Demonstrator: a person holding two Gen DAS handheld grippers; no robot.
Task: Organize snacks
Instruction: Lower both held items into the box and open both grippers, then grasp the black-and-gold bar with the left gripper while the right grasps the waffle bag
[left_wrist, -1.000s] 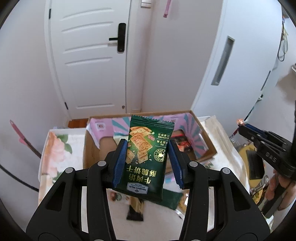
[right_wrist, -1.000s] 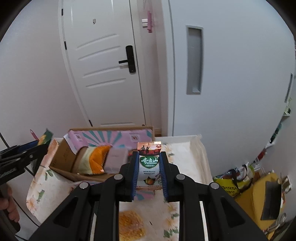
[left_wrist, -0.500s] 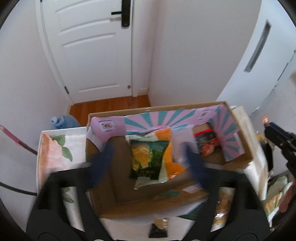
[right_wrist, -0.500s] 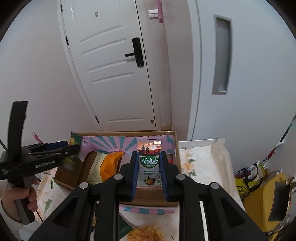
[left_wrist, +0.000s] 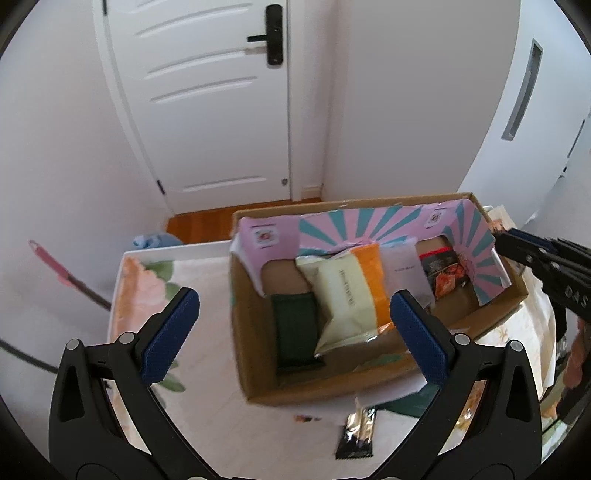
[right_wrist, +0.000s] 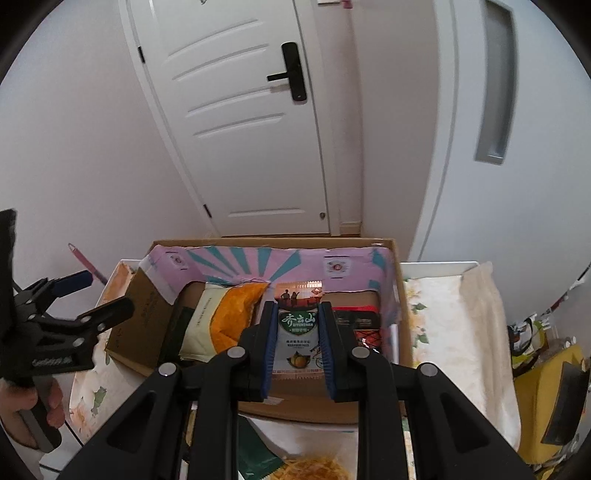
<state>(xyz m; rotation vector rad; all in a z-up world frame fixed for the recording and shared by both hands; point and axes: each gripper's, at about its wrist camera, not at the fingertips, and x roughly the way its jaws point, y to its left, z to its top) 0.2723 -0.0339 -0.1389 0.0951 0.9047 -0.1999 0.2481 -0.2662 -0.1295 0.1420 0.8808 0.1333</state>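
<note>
Cardboard frames this moment: your left gripper (left_wrist: 295, 332), which a second ago pinched a dark green cracker packet, now hangs above the box (left_wrist: 258, 369) with its blue pads spread wide and nothing between them. That green packet (left_wrist: 297, 332) has dropped into the box and lies flat on its floor at the near-left end, just beside a cream-and-orange bag (left_wrist: 347, 295). One more snack is therefore stowed, and that hand looks free to fetch another; a small dark sachet (left_wrist: 356, 432) lies on the table just in front of the box. Your right gripper (right_wrist: 298, 336) is clamped on a white-and-green pouch (right_wrist: 298, 332), held upright over the middle of the box, between the orange bag (right_wrist: 231, 314) and a red-and-black packet (right_wrist: 360, 321) at the right end. By the look of it, release there comes next.
</note>
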